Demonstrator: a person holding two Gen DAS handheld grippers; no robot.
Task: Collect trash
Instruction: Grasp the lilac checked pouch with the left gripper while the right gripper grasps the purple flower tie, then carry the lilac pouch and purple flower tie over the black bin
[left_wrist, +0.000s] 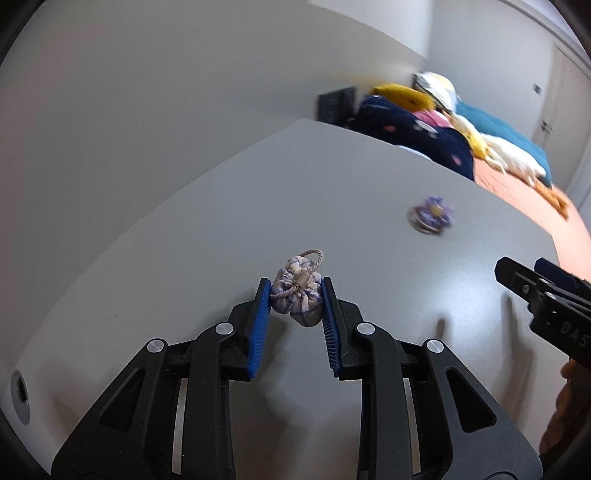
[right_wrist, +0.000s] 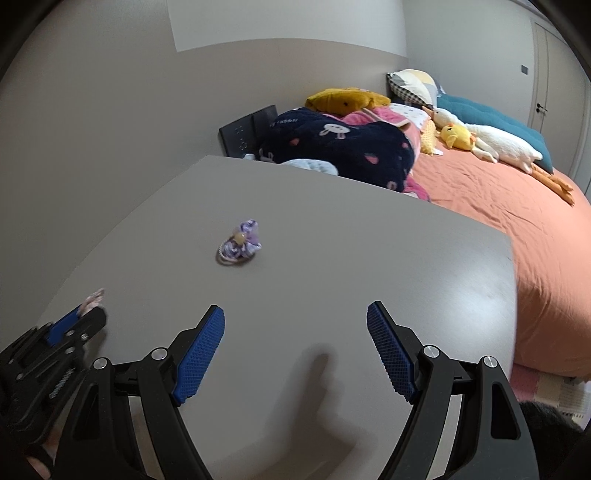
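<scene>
Blue pads (left_wrist: 260, 320) of my left gripper (left_wrist: 296, 295) pinch a pale checked fabric hair tie (left_wrist: 297, 295) from both sides, just above the grey table (left_wrist: 166, 258). On my right gripper (right_wrist: 295, 314) the jaws stand wide apart with nothing between them. Ahead of it, a purple hair tie (right_wrist: 240, 246) lies on the table, well apart from both grippers.

grey table (right_wrist: 332, 258) | orange bed (right_wrist: 498, 206) | navy blanket (right_wrist: 343, 147) | duck plush (right_wrist: 458, 136) | teal pillow (right_wrist: 491, 118)
</scene>
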